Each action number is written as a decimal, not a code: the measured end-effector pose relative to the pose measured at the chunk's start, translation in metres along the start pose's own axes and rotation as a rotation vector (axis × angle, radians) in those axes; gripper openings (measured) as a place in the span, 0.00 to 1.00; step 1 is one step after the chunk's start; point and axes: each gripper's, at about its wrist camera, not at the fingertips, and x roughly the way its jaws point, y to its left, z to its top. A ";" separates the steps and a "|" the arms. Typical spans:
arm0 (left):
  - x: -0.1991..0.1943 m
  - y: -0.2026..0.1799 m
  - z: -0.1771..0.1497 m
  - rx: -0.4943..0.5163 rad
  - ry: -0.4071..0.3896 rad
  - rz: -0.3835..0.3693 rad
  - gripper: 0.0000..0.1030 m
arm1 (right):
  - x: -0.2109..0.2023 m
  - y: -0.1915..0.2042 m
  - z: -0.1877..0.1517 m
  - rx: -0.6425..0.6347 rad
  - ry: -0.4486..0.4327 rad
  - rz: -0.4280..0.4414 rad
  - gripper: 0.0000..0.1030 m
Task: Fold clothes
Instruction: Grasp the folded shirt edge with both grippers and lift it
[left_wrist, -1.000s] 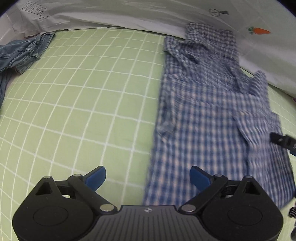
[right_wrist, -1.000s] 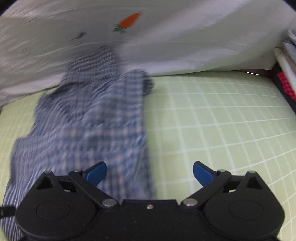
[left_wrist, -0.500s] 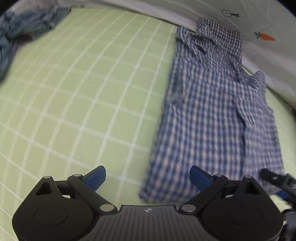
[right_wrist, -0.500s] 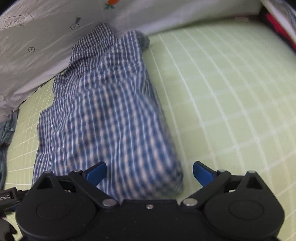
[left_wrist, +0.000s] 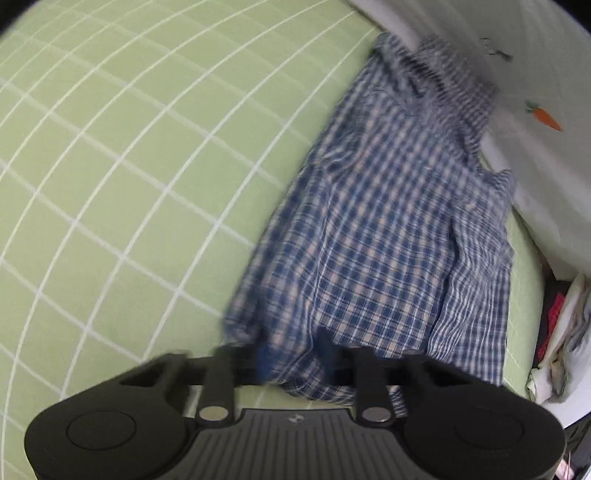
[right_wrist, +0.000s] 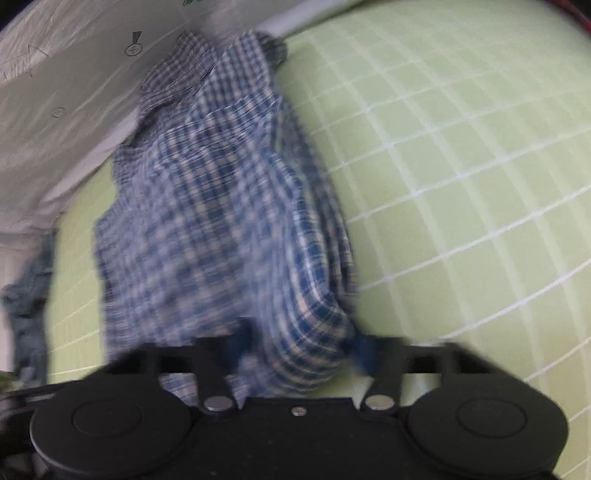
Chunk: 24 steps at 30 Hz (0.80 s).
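A blue and white plaid shirt (left_wrist: 388, 229) lies lengthwise on the green checked sheet (left_wrist: 129, 166), its collar at the far end. My left gripper (left_wrist: 294, 350) is at the shirt's near left corner. Its jaws are closing, with the hem bunched between the blue pads. In the right wrist view the shirt (right_wrist: 221, 192) runs away from my right gripper (right_wrist: 301, 347), which is at the near right corner. Its jaws are closing too, and a thick fold of cloth fills the gap between the pads. Both views are blurred near the fingers.
A white cover with a carrot print (left_wrist: 546, 118) borders the far edge of the sheet. Crumpled blue jeans (right_wrist: 27, 295) lie to the left of the shirt. A pile of pale cloth (left_wrist: 565, 332) sits off the right edge. Green sheet (right_wrist: 461, 166) stretches to the right.
Both grippers have come down onto the shirt's near edge and rolled. Their jaws, wide apart before, have drawn in around the hem at each corner.
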 end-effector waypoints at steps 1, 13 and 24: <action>0.001 0.000 0.000 -0.016 0.009 -0.008 0.08 | 0.000 -0.003 0.000 0.014 0.009 0.027 0.27; -0.049 0.025 -0.062 -0.018 -0.077 -0.088 0.03 | -0.051 -0.010 -0.065 -0.118 -0.126 0.102 0.13; -0.100 0.027 -0.137 -0.050 -0.089 -0.102 0.02 | -0.121 -0.050 -0.113 -0.030 -0.070 0.189 0.13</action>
